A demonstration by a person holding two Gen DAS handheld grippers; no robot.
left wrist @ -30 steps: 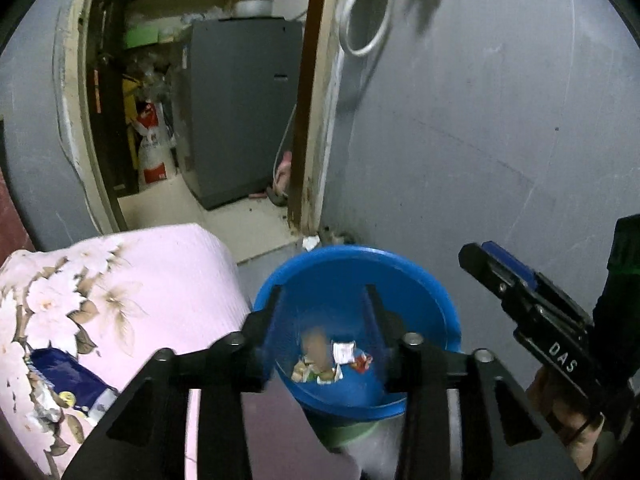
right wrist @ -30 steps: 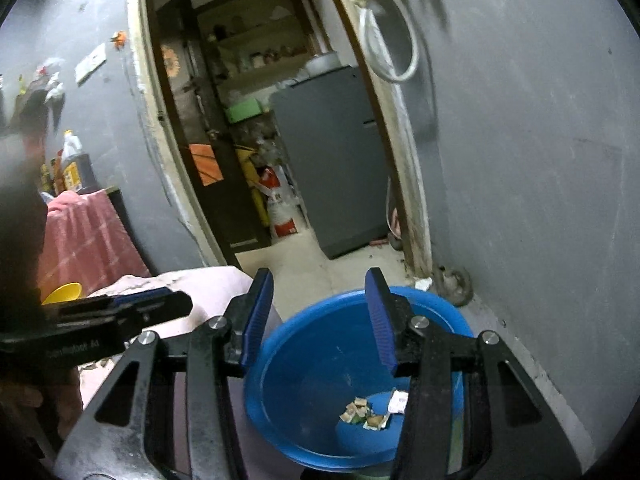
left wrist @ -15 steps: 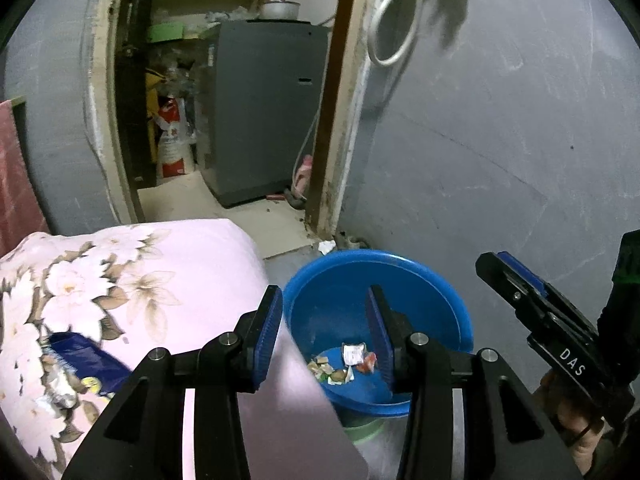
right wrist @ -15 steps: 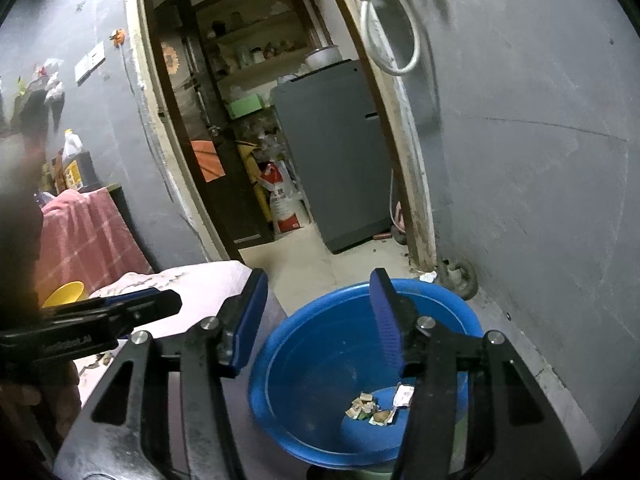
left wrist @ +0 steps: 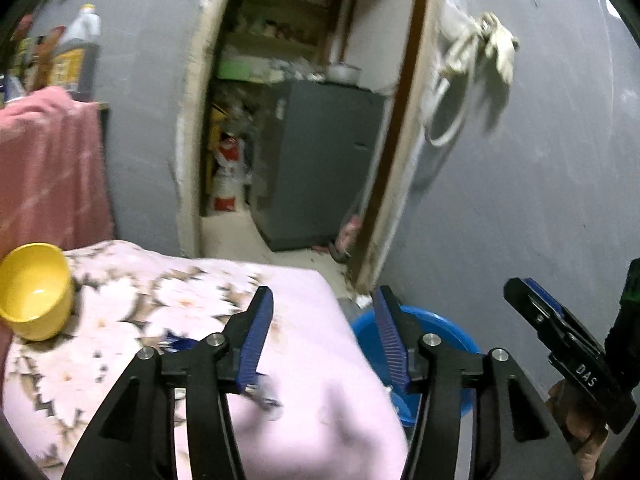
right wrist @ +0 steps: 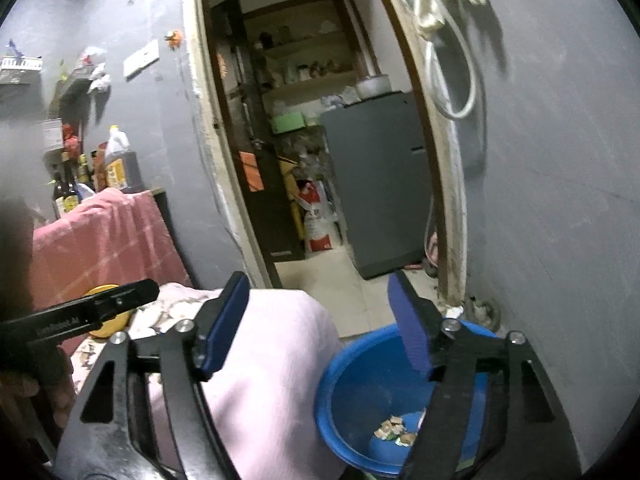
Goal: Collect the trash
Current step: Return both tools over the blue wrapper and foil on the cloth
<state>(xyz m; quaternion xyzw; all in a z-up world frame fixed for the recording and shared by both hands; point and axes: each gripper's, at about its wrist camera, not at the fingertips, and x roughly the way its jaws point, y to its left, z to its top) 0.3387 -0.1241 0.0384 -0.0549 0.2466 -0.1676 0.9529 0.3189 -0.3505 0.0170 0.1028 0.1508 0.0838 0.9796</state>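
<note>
A blue basin (right wrist: pixel 348 380) stands on the floor by the grey wall, with several small scraps of trash (right wrist: pixel 394 430) at its bottom. My right gripper (right wrist: pixel 318 292) hovers above its left rim, its jaws opening wide with nothing between them. My left gripper (left wrist: pixel 324 308) is over the edge of the pink floral blanket (left wrist: pixel 180 280), its jaws opening and empty too. The basin (left wrist: pixel 440 332) shows only partly behind its right finger. A blue wrapper (left wrist: pixel 178 340) lies on the blanket, mostly hidden by the left finger. The right gripper (left wrist: pixel 560 344) shows at the right edge.
A yellow bowl (left wrist: pixel 32 292) sits on the blanket at the left. A red cloth (left wrist: pixel 48 160) hangs over a stand with bottles behind it. A doorway opens ahead onto a grey fridge (right wrist: pixel 376 180) and shelves. A coiled hose (right wrist: pixel 452 80) hangs on the wall.
Both grippers have risen and swung left, away from the basin toward the blanket. Both jaws stand wider than before. The yellow bowl and red cloth have come into the left wrist view.
</note>
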